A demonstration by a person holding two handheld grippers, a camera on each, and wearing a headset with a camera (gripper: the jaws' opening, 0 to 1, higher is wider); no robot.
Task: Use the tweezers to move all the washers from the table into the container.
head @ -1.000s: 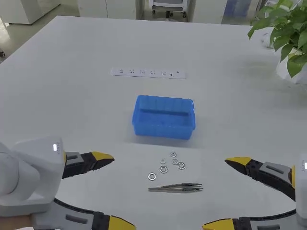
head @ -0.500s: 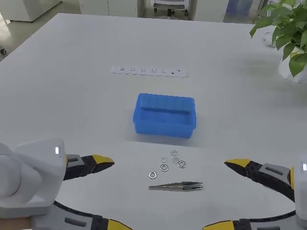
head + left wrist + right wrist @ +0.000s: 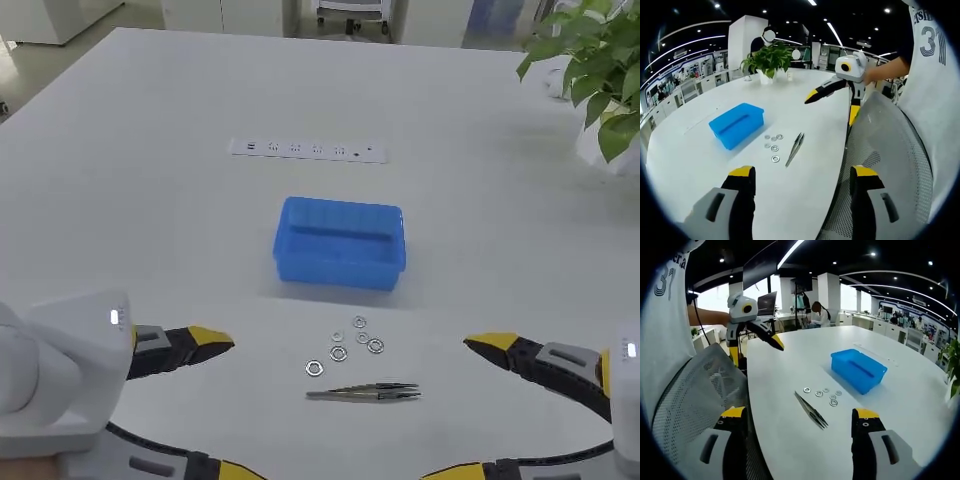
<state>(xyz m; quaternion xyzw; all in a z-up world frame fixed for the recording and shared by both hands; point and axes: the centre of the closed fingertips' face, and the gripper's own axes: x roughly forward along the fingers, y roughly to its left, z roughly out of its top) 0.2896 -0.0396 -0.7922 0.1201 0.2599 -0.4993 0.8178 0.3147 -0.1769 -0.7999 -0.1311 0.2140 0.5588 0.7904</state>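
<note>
Five washers (image 3: 338, 354) lie before the container (image 3: 340, 272), tweezers (image 3: 363, 393) just beyond them, left gripper (image 3: 802, 172) and right gripper (image 3: 799, 413) farther out, both released, jaws wide

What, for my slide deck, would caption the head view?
Open left tongs and right tongs flank tweezers and scattered washers before the blue container on a white table.

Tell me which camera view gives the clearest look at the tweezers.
The head view: the tweezers lie flat across the frame, seen from above at full length, near the washers. The left gripper view shows the tweezers small and foreshortened; the right gripper view shows the tweezers slanted, somewhat larger.
</note>
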